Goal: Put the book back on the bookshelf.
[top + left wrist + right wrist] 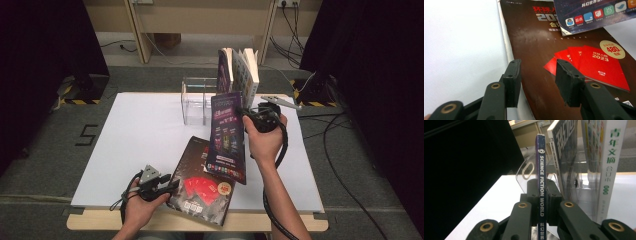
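Left gripper (167, 184) rested at the near left of the worktop (140, 135), jaws part open and straddling the left edge of the dark brown magazine (202, 182), which lay flat near the front edge. Pads looked clear of the cover, so nothing pinned it. Risk judged: if the lifted issue dragged across it, the brown magazine could slide toward the front edge.

Centre: purple Science Fiction World magazine (228, 136) was held in the air, its lower corner overhanging the brown one.

Right gripper (252, 118) had its jaws closed tight on that magazine's spine (540, 192), a thin pinch at one edge only. Risk judged: the limp pages could sag or swing, or the spine could slip out of the pads.

Behind, the clear acrylic book holder (197, 102) already carried upright books (240, 75) leaning at its right end. Risk judged: a floppy leading edge might catch a divider or knock the leaning books over; the light holder could shift if pushed.
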A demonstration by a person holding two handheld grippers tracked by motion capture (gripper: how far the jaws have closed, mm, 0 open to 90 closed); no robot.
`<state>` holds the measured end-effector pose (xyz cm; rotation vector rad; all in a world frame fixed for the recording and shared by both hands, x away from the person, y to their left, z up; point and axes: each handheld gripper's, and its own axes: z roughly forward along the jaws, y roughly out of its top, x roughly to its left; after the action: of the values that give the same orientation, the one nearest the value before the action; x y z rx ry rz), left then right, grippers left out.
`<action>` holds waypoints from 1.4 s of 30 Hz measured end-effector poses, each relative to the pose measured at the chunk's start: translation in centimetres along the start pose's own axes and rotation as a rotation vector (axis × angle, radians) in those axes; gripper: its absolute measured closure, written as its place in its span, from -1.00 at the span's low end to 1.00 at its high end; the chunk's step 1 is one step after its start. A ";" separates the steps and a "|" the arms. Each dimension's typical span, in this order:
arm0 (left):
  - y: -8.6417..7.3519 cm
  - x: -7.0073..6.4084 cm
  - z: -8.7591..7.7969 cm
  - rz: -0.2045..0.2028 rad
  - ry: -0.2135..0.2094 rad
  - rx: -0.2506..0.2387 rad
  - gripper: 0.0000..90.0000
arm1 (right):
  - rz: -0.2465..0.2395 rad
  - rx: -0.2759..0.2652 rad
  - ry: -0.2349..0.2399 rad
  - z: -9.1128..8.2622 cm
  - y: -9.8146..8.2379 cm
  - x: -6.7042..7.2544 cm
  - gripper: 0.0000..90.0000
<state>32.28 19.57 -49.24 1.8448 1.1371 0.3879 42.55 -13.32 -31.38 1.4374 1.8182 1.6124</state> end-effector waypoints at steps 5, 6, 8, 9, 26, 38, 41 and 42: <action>0.0 0.0 0.0 0.000 0.002 -0.003 0.22 | -0.014 -0.021 0.000 -0.1 0.4 0.4 0.88; 0.0 0.0 0.0 0.000 0.002 -0.004 0.22 | -0.017 -0.025 0.001 -0.1 0.5 0.4 0.88; 0.1 0.0 -0.1 0.001 0.003 -0.007 0.22 | -0.017 -0.032 0.000 -0.1 0.6 0.6 0.88; 0.1 0.0 -0.1 -0.001 0.003 -0.008 0.22 | -0.018 -0.036 0.001 -0.2 0.7 0.6 0.88; 0.2 0.1 -0.2 -0.001 0.006 -0.015 0.23 | -0.037 -0.083 -0.007 -0.2 1.9 1.5 0.88; 0.2 0.2 -0.3 -0.004 0.009 -0.023 0.23 | -0.051 -0.133 -0.011 -0.1 3.0 2.2 0.88; 0.2 0.2 -0.3 -0.006 0.010 -0.025 0.23 | -0.050 -0.142 -0.014 -0.1 3.1 2.3 0.88; 0.2 0.2 -0.3 -0.005 0.011 -0.024 0.23 | -0.050 -0.145 -0.015 0.0 3.1 2.3 0.88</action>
<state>32.31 19.89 -48.92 1.8202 1.1396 0.4073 42.94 -11.90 -27.80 1.3269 1.6781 1.6669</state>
